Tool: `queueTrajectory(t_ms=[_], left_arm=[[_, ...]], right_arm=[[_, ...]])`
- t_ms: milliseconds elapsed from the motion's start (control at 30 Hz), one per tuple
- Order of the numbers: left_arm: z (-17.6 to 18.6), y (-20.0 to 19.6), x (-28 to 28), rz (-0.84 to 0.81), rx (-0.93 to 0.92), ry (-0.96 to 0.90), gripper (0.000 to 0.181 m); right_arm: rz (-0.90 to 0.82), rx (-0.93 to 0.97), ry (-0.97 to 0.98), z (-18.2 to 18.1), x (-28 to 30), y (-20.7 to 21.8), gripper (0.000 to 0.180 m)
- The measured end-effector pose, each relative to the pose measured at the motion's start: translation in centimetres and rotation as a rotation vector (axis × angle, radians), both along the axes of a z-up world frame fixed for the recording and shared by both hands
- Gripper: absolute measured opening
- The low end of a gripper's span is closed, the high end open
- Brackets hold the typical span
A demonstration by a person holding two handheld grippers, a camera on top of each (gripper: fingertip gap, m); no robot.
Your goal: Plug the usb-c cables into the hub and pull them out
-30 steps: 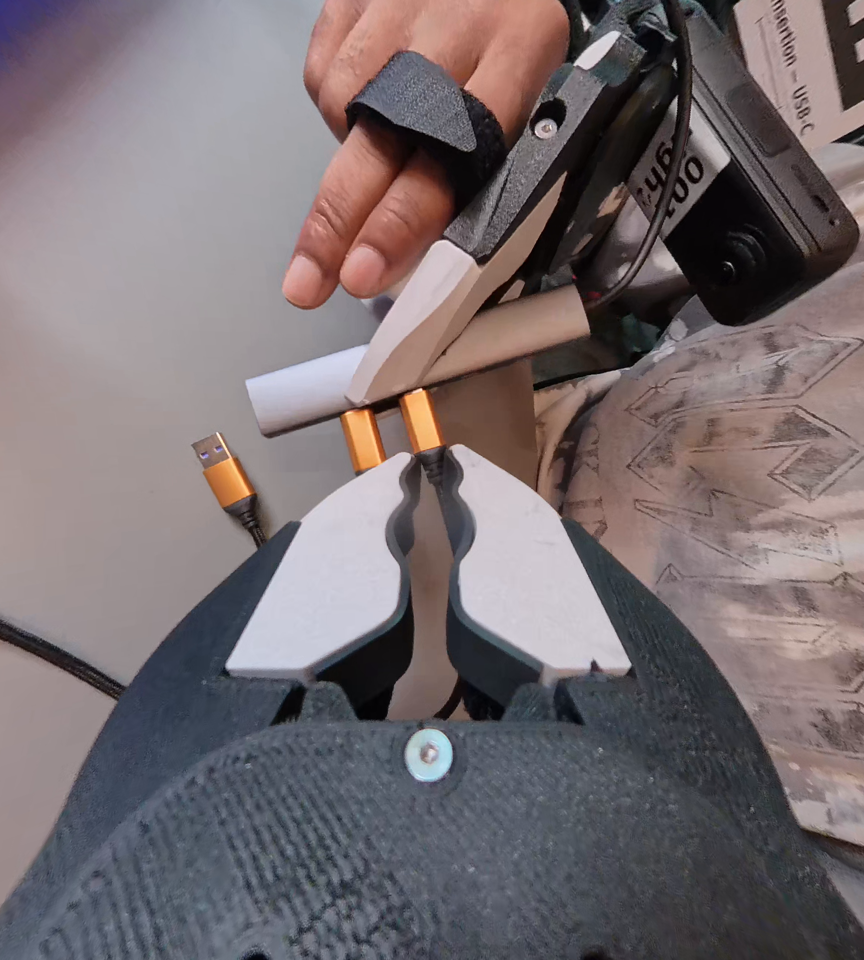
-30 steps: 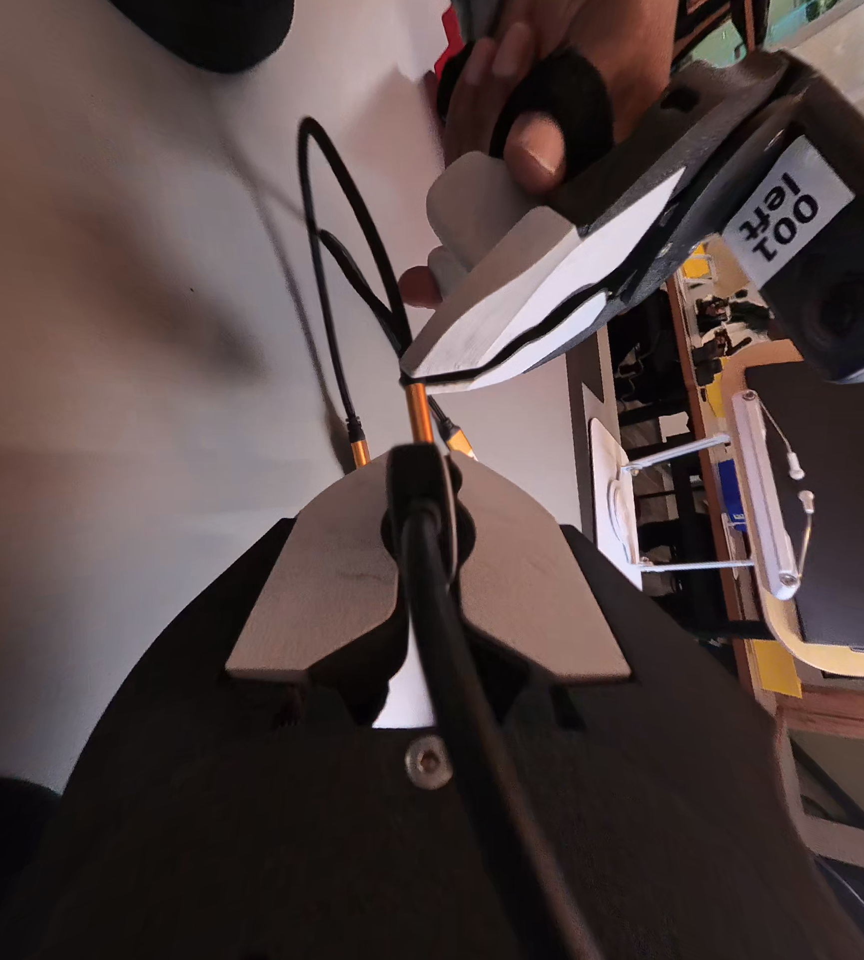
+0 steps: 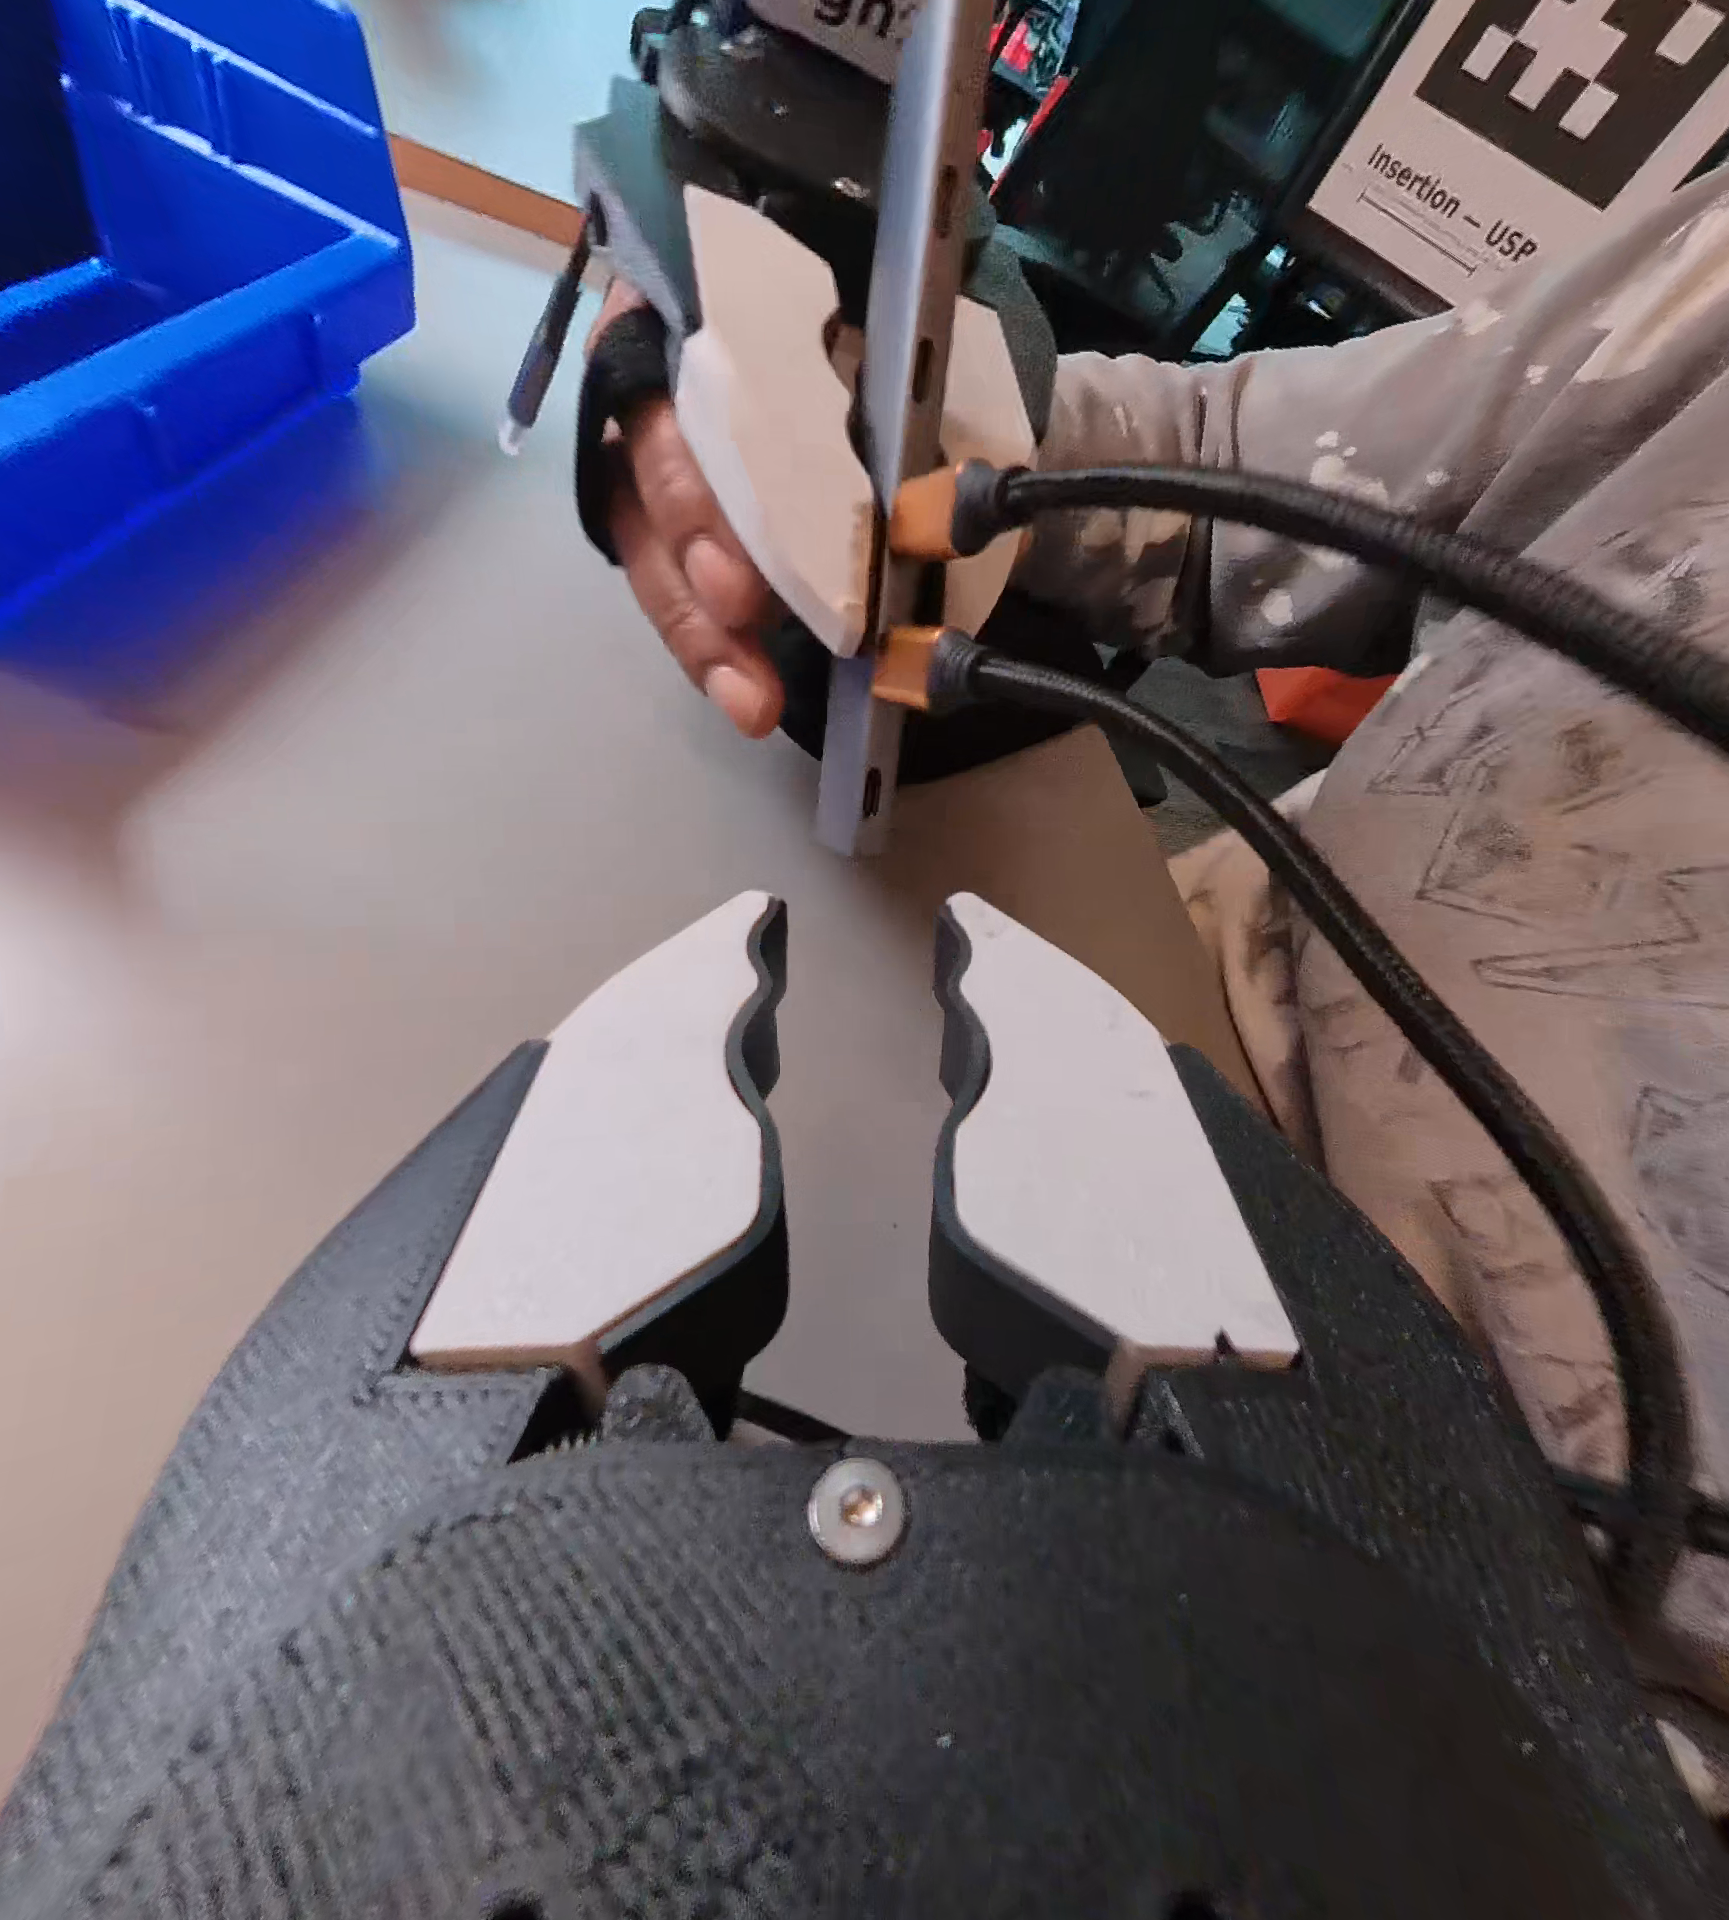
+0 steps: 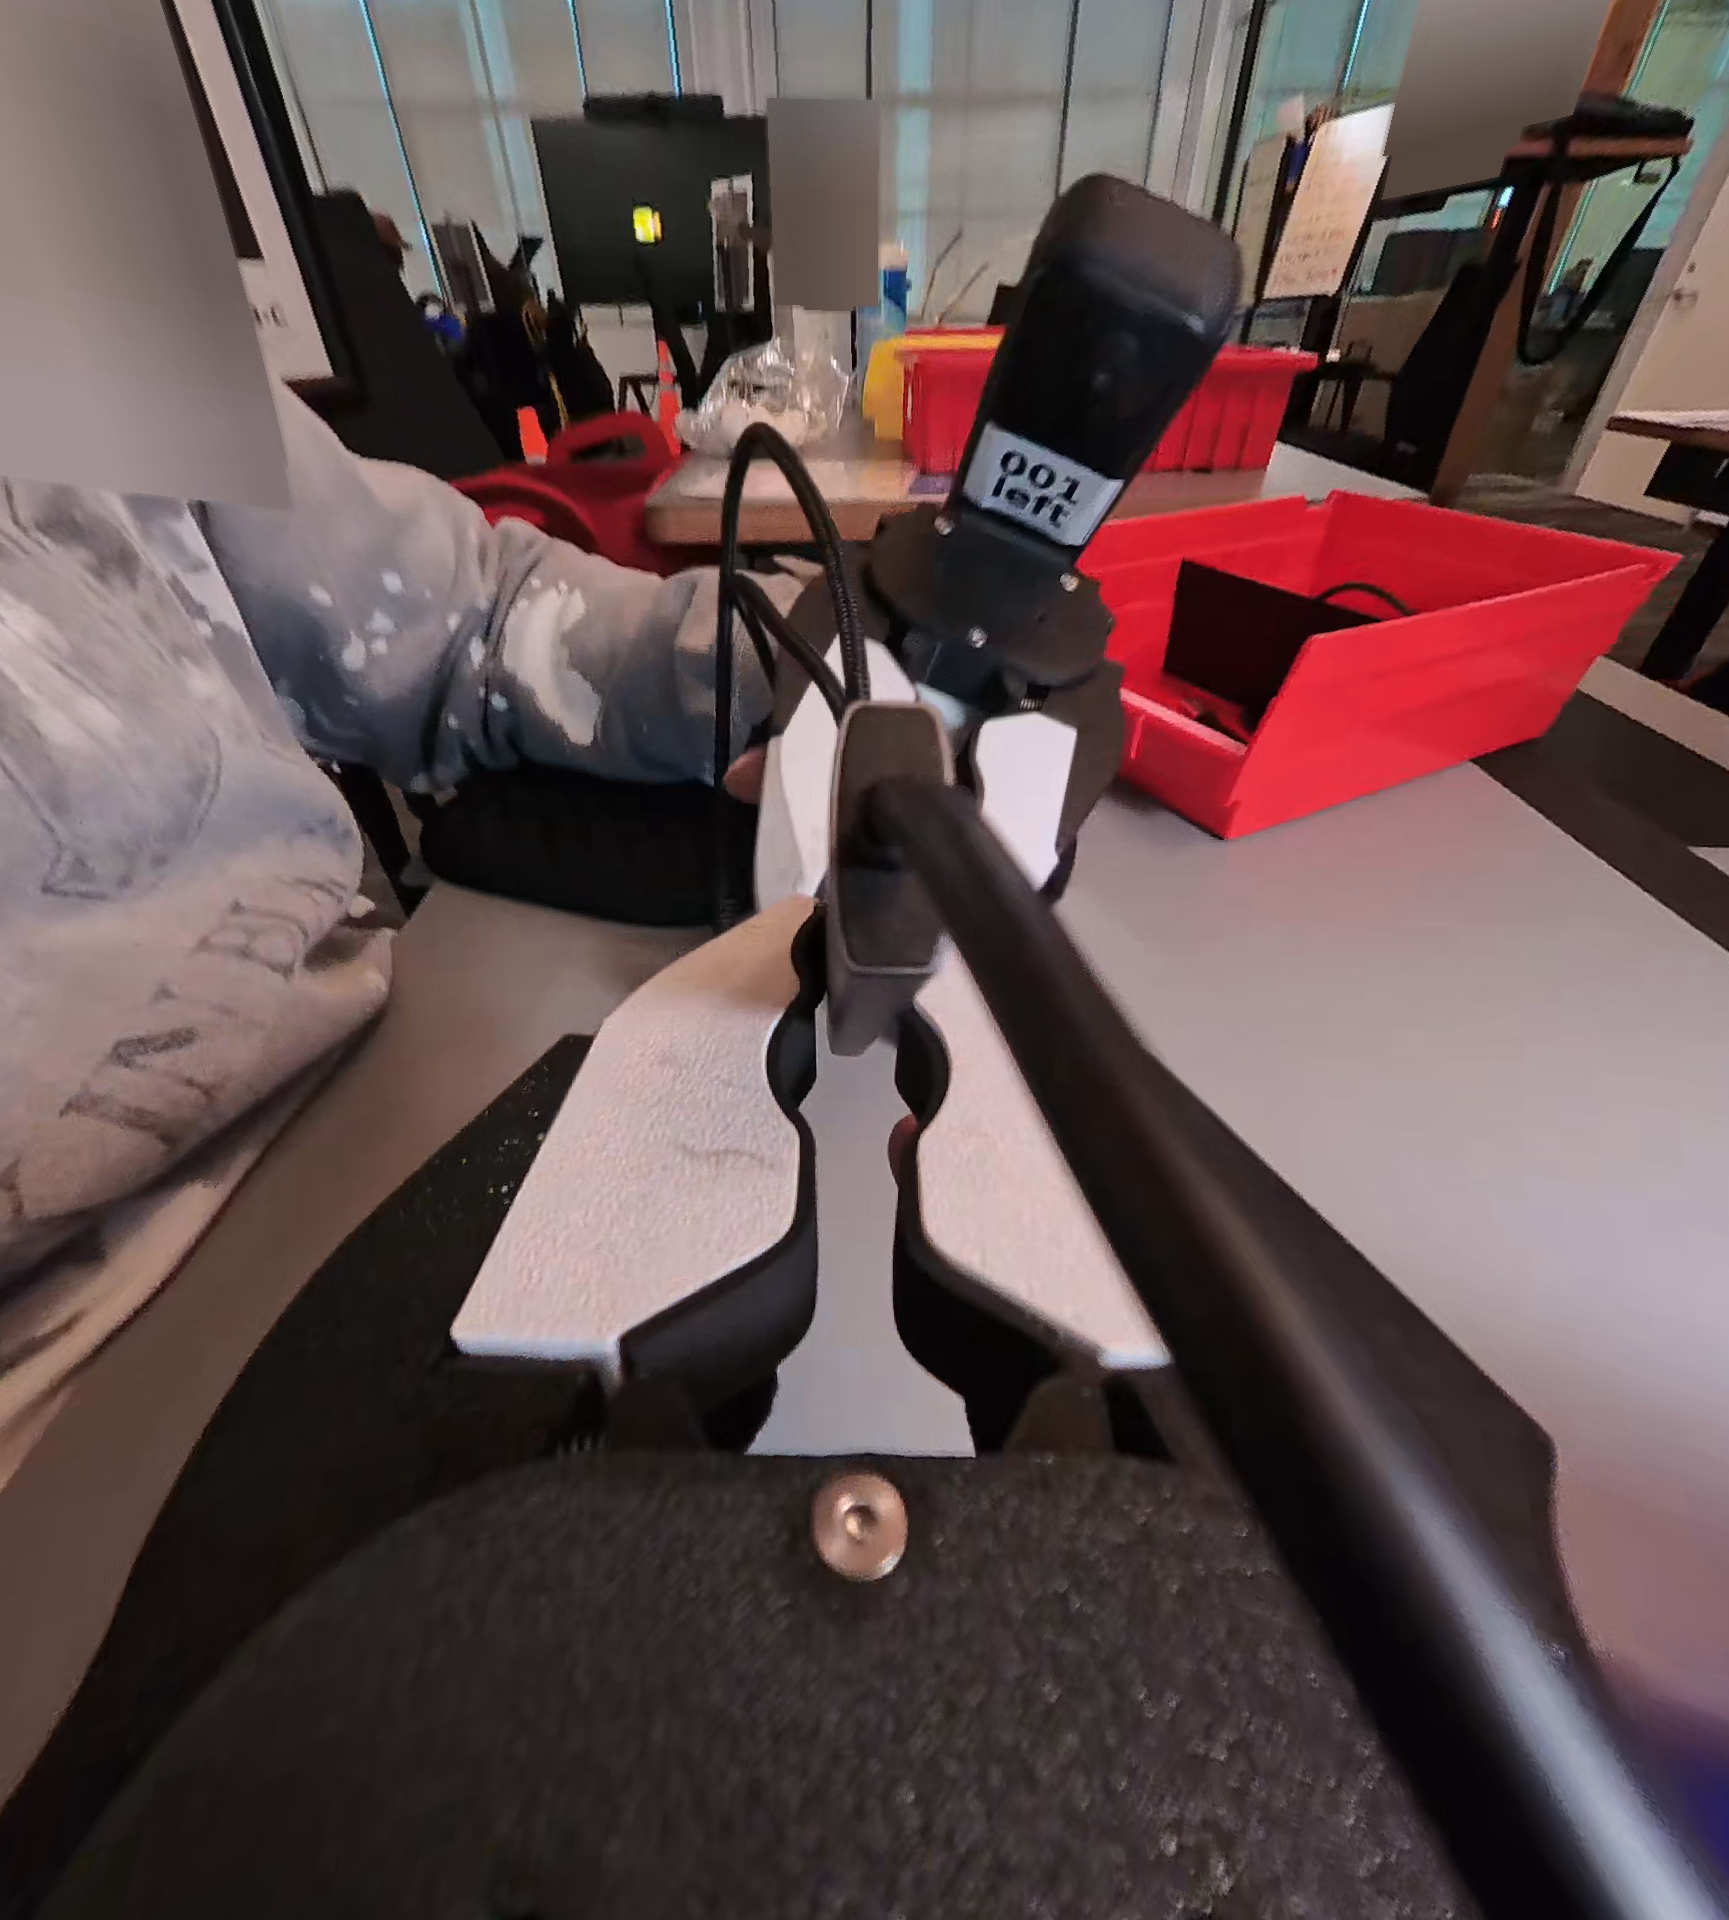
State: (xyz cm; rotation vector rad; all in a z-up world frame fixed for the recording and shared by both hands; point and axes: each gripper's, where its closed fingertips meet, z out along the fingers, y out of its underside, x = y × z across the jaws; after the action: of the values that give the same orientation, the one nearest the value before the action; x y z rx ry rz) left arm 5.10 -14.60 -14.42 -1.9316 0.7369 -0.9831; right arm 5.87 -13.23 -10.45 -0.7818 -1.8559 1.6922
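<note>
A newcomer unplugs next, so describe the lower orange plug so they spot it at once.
Find the grey hub, held upright by the right gripper. Two orange plugs stick out of its side, one above the other. The lower plug sits just below the gripper's fingertips, nearer the hub's free end; the upper plug is level with the fingers.

The left claw (image 3: pixel 860 914) is open, with a gap between its two fingers. The right claw (image 4: pixel 865 971) is pinched tight, and it points toward the left claw.
</note>
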Motion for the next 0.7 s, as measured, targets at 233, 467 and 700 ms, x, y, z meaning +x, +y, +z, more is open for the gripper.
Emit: queueTrajectory(t_ms=[233, 467, 700], left_arm=[[1.5, 1.9, 0.5, 0.124, 0.127, 0.018, 0.011], [4.0, 2.3, -4.0, 0.287, 0.196, -0.115, 0.011], [4.3, 1.7, -6.0, 0.338, 0.274, -0.035, 0.011]], right_arm=[[-0.12, -0.076, -0.055, 0.4, -1.9, 0.3, 0.012], [-0.224, -0.205, -0.294, -0.7, -1.5, 1.1, 0.031], [-0.43, 0.251, -0.051, 5.5, 2.3, 4.9, 0.029]])
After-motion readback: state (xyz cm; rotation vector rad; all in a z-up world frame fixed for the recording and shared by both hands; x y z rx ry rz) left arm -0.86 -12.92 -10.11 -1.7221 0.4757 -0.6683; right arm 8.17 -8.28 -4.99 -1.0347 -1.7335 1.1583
